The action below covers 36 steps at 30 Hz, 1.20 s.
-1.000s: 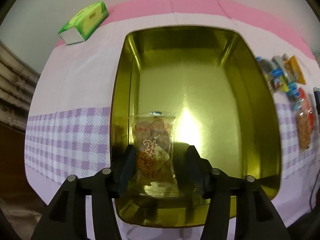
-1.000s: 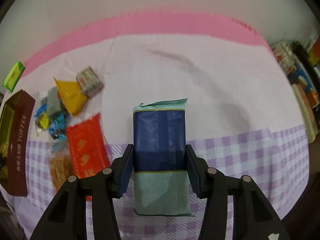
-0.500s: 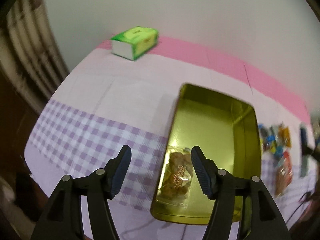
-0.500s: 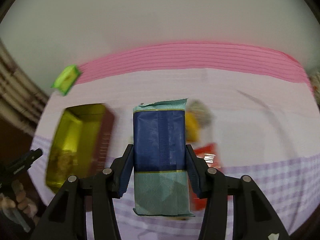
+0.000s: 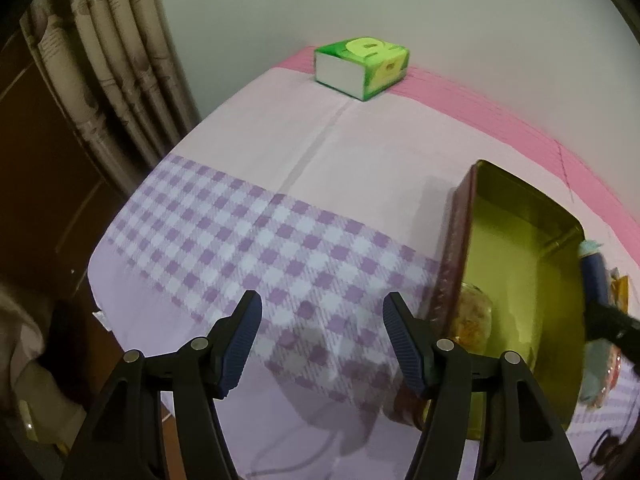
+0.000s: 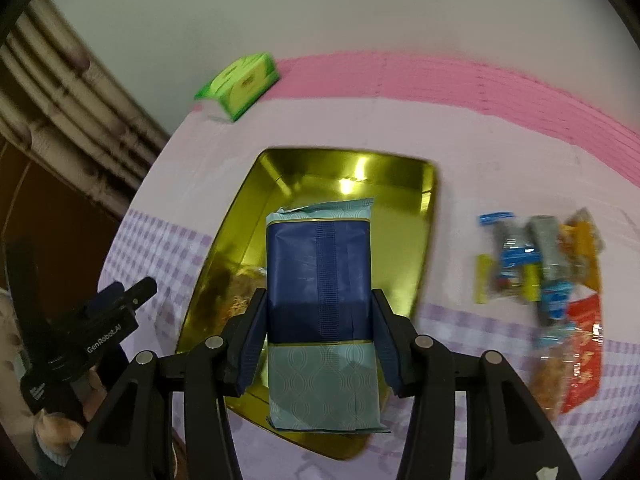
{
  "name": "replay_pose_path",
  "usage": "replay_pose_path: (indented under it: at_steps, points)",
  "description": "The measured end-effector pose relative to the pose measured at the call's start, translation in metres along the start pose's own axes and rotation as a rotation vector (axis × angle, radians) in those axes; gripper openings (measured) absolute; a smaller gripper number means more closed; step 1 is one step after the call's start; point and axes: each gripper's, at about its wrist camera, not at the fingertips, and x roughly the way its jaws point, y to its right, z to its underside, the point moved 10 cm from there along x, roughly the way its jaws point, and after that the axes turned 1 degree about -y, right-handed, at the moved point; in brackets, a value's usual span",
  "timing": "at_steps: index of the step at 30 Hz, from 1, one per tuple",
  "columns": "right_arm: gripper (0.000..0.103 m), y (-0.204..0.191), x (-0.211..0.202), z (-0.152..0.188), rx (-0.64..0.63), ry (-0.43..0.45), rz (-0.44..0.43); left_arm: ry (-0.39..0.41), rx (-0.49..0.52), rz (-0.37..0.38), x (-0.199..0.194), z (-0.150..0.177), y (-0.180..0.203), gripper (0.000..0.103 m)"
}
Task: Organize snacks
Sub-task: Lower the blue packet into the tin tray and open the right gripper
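Item 1: R gripper (image 6: 320, 332). Our black two-finger tool w/ ribbed blue pads, clamped on both long sides of the blue-and-teal packet (image 6: 322, 312). Packet is a flat rectangular foil wrap, navy upper part w/ a raised centre seam, pale teal patterned lower part, crimped end pointing away from us. We hold it over the tin (image 6: 424, 240).

Item 2: tin. Rectangular, rounded corners, shiny gold inside w/ glare spots, dark reddish-brown outer wall. It sits on the tablecloth (image 5: 280, 168). In its near end lies a clear bag of golden snacks (image 5: 476, 316), partly hidden.

Item 3: L gripper (image 5: 322, 340). Same build; its fingers are spread apart w/ nothing between them, over the check band of the cloth just left of the tin. In the R view we see it at lower left, a hand around its grip.

Item 4: loose snacks (image 6: 540, 264). Small wrappers in blue, yellow, grey, orange, plus a red bag, in a cluster on the cloth right of the tin; blurred, so we can't read details.

Item 5: surface & room. Cloth is pale lilac, purple-white gingham band near us, pink band at the far edge. Green tissue pack (image 5: 362, 68) at the far corner. Plain pale wall behind; patterned pleated curtain (image 5: 116, 60) and dark wood to the left.
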Motion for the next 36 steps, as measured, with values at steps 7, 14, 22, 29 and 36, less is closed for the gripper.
replay_pose_path:
  at_steps: [7,14,22,29,36]
  points:
    - [0.046,-0.011,0.033,0.01,-0.009,-0.051,0.029,0.0,-0.063,-0.038,0.005,-0.001,-0.019,0.067]
    - [0.046,-0.009,0.057,0.017,-0.001,-0.086,0.065,-0.004,-0.064,-0.031,0.007,0.0,-0.018,0.067]
    - [0.047,-0.009,0.068,0.023,-0.026,-0.107,0.082,0.001,-0.034,-0.005,0.006,0.0,-0.004,0.067]
    - [0.047,-0.011,0.071,0.025,-0.034,-0.12,0.087,0.009,-0.027,0.019,0.004,-0.001,0.002,0.069]
    - [0.047,-0.012,0.065,0.023,-0.043,-0.107,0.077,-0.005,-0.014,0.012,0.007,0.002,0.003,0.069]
